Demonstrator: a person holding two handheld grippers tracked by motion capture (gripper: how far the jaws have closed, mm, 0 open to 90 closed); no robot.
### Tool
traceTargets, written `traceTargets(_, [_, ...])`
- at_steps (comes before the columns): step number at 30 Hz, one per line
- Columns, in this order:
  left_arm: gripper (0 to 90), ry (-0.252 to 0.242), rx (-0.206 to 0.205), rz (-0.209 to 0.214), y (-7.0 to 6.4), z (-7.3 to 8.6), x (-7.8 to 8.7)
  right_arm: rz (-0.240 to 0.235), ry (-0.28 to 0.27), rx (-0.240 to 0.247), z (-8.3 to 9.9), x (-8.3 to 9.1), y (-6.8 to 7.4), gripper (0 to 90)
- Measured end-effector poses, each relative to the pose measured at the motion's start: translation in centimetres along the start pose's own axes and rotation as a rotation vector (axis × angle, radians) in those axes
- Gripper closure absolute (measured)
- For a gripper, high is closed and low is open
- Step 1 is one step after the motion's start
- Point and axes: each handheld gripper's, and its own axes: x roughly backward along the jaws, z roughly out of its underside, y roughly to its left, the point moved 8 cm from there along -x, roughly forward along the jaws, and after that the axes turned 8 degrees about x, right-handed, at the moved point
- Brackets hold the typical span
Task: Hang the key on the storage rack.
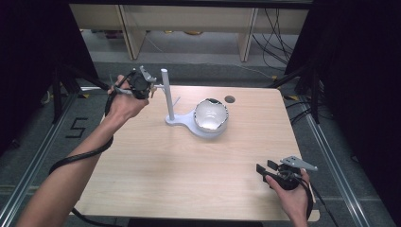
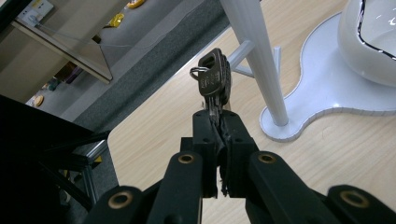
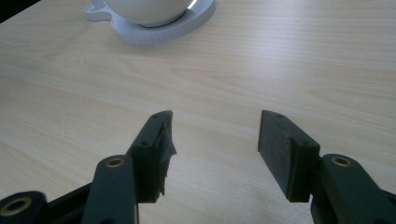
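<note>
A white stand [image 1: 168,97] with an upright post and small side pegs rises from a flat white base [image 1: 182,121] at the table's far middle. On that base sits a white bowl [image 1: 211,115]. My left gripper [image 2: 217,122] is shut on a bunch of dark keys [image 2: 214,79], held up beside the post [image 2: 256,56] near one peg; from above the left gripper [image 1: 150,91] hangs just left of the post. My right gripper [image 3: 213,128] is open over bare wood at the near right of the table [image 1: 267,169], nothing between its jaws.
A small round hole [image 1: 230,99] marks the table's far side, right of the bowl. Pale shelving legs and loose cables stand on the floor behind the table. Black frames flank both sides. Light wood table [image 1: 179,165] spreads between my two hands.
</note>
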Motion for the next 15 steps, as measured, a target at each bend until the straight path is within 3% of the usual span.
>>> traceTargets(2, [85.4, 0.006, -0.007, 0.0, 0.06, -0.04, -0.02, -0.003, 0.01, 0.003, 0.08, -0.09, -0.04, 45.6])
traceTargets(4, [85.4, 0.012, -0.017, 0.0, 0.11, -0.13, -0.01, 0.002, 0.013, -0.035, 0.13, -0.01, 0.2, 45.6])
traceTargets(8, [85.3, 0.023, -0.025, 0.005, 0.17, -0.22, -0.11, 0.005, 0.025, -0.035, 0.22, -0.08, 0.23, 45.5])
traceTargets(9, [85.3, 0.028, -0.027, 0.006, 0.21, -0.21, -0.16, 0.011, 0.022, -0.004, 0.2, -0.12, -0.04, 45.5])
traceTargets(10, [85.3, 0.031, -0.027, 0.007, 0.26, -0.19, -0.23, 0.006, 0.029, -0.032, 0.26, -0.09, 0.22, 45.4])
traceTargets(15, [85.2, 0.042, -0.034, 0.006, 0.49, -0.09, -0.36, 0.01, 0.028, -0.021, 0.28, -0.09, 0.08, 45.4])
